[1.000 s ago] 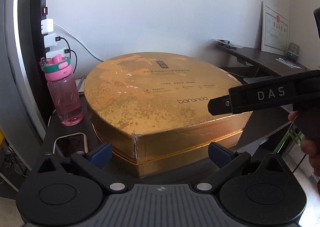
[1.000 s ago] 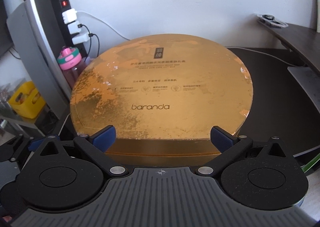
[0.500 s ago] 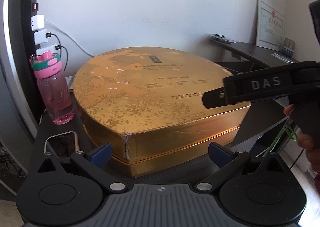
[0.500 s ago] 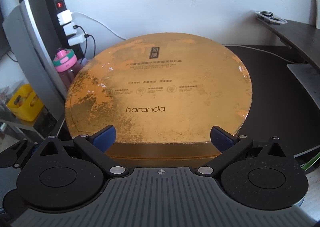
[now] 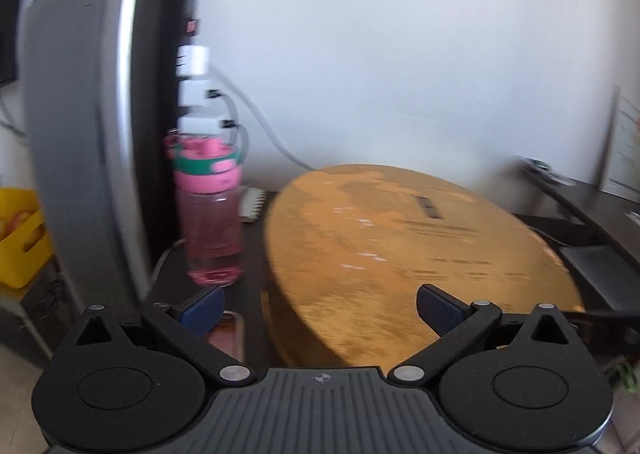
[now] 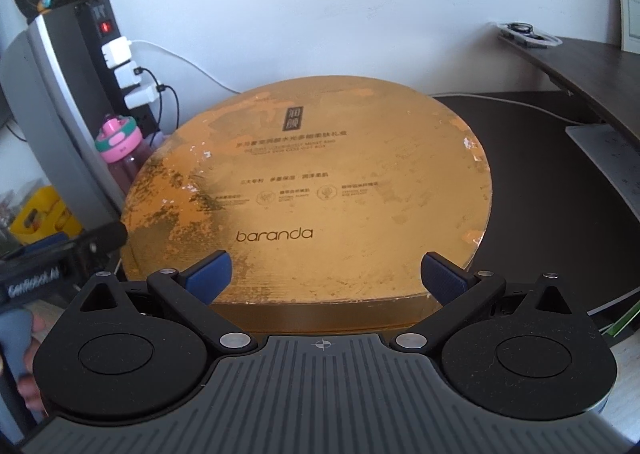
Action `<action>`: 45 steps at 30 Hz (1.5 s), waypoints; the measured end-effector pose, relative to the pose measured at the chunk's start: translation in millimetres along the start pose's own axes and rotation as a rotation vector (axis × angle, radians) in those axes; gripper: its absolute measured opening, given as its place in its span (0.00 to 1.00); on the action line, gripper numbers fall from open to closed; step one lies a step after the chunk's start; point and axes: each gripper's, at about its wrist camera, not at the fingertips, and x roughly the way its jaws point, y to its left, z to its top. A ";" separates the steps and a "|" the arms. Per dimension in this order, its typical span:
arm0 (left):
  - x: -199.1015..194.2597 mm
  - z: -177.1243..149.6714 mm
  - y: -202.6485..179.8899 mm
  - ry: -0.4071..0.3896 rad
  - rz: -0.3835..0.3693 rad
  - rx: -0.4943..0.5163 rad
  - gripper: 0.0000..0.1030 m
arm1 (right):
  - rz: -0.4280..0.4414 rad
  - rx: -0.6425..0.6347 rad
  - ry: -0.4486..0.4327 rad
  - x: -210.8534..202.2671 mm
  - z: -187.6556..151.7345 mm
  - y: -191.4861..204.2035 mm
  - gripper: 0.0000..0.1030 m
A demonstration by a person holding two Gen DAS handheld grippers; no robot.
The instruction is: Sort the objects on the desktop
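Left gripper [image 5: 318, 308] swung left, so the pink bottle [image 5: 210, 214] beside the gold box [image 6: 312, 190] looms closer. Both it and the right gripper [image 6: 324, 274] hang released before that box, grasping nothing.

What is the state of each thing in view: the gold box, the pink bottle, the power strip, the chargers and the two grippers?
Gold box: lid on, lying flat on the desk.
Pink bottle: upright, cap closed, beside the box.
Power strip: switch lit red.
White chargers: plugged into the strip.
Left gripper: jaws open, holding nothing.
Right gripper: jaws open, holding nothing.
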 end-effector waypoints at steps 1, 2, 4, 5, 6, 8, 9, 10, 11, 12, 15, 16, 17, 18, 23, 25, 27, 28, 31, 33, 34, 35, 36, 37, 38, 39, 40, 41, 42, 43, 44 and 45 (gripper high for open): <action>2.8 1.6 3.2 0.004 0.025 -0.013 0.99 | -0.002 -0.007 0.003 1.7 -0.5 1.0 1.00; 5.3 1.7 5.4 0.013 0.043 -0.021 0.99 | -0.003 -0.014 0.006 3.4 -0.9 2.1 1.00; 9.8 0.3 7.6 0.030 0.076 -0.023 0.99 | -0.009 -0.032 0.011 6.2 -1.6 4.5 1.00; 11.9 -1.2 7.9 0.039 0.091 -0.018 0.99 | -0.013 -0.041 0.012 7.3 -1.8 5.8 1.00; 13.9 -2.8 8.2 0.049 0.107 -0.013 0.99 | -0.016 -0.050 0.009 7.6 -2.4 7.2 1.00; 17.7 -5.2 9.7 0.066 0.120 -0.005 0.99 | -0.021 -0.065 0.006 7.6 -2.4 9.7 1.00; 19.6 -6.3 10.5 0.073 0.123 0.000 1.00 | -0.020 -0.068 0.006 8.1 -2.1 10.4 1.00; 21.4 -7.4 11.3 0.081 0.127 0.004 1.00 | -0.018 -0.071 0.006 8.5 -1.7 11.2 1.00; 23.3 -8.5 12.2 0.089 0.131 0.008 1.00 | -0.014 -0.073 0.007 8.6 -1.2 12.1 1.00; 25.1 -9.6 13.0 0.097 0.135 0.012 1.00 | -0.010 -0.075 0.007 8.7 -0.7 13.0 1.00; 31.7 -10.9 15.2 0.121 0.141 0.014 1.00 | -0.003 -0.087 0.008 9.3 0.6 16.4 1.00; 31.9 -9.9 15.2 0.124 0.142 0.009 1.00 | -0.002 -0.091 0.007 9.3 0.9 17.3 1.00; 31.0 -9.1 14.7 0.127 0.144 0.008 1.00 | 0.000 -0.095 0.007 9.7 1.2 17.6 1.00; 30.0 -8.3 14.2 0.129 0.147 0.007 1.00 | 0.001 -0.096 0.009 10.7 1.6 17.6 1.00; 13.3 -2.8 6.6 0.081 0.081 0.023 0.99 | -0.007 -0.100 0.032 21.1 0.9 13.1 1.00; 6.1 0.4 0.9 0.053 0.032 0.038 0.99 | -0.010 -0.101 0.055 29.8 -1.3 9.6 1.00; 3.2 2.6 -4.6 0.039 0.015 0.055 0.99 | -0.038 -0.164 0.056 35.5 -7.2 15.3 1.00; 2.9 3.3 -7.0 0.037 0.014 0.063 0.99 | -0.056 -0.210 0.057 37.4 -10.2 19.5 1.00; 7.1 4.2 -10.8 0.049 0.023 0.072 0.99 | -0.059 -0.226 0.055 37.4 -14.1 20.6 1.00; 7.9 5.0 -12.2 0.050 0.024 0.074 0.99 | -0.049 -0.221 0.056 35.5 -13.7 18.4 0.98; 7.9 5.6 -13.4 0.048 0.021 0.080 0.99 | -0.038 -0.206 0.047 32.2 -11.9 15.6 0.97; 8.0 6.2 -14.8 0.047 0.017 0.088 0.99 | -0.027 -0.191 0.037 28.9 -10.1 12.8 0.97; 9.3 7.0 -16.3 0.048 0.011 0.096 0.99 | -0.022 -0.175 0.015 25.6 -7.4 9.0 0.98; 12.0 8.2 -18.0 0.053 0.000 0.105 0.99 | -0.033 -0.160 -0.006 22.8 -3.3 5.1 0.98; 15.1 9.6 -19.8 0.060 -0.013 0.115 0.99 | -0.043 -0.146 -0.026 20.0 0.8 1.1 0.98; 18.1 11.1 -21.9 0.067 -0.023 0.124 0.99 | -0.054 -0.135 -0.037 19.0 5.3 -3.0 0.98; 21.1 12.6 -24.4 0.072 -0.025 0.130 0.99 | -0.062 -0.123 -0.044 19.1 9.5 -7.1 0.98; 24.0 14.2 -27.0 0.076 -0.023 0.135 0.99 | -0.069 -0.112 -0.048 20.3 12.8 -10.8 0.98; 26.9 15.9 -29.7 0.078 -0.023 0.141 0.99 | -0.073 -0.106 -0.053 21.5 16.4 -13.8 0.98; 30.1 17.5 -32.3 0.080 -0.026 0.147 0.99 | -0.076 -0.107 -0.059 23.8 19.4 -15.3 0.98; 33.5 19.2 -34.7 0.084 -0.031 0.151 0.99 | -0.079 -0.108 -0.066 26.0 22.4 -16.8 0.98; 37.1 20.8 -36.8 0.089 -0.036 0.153 0.99 | -0.083 -0.114 -0.073 29.2 25.6 -17.0 0.98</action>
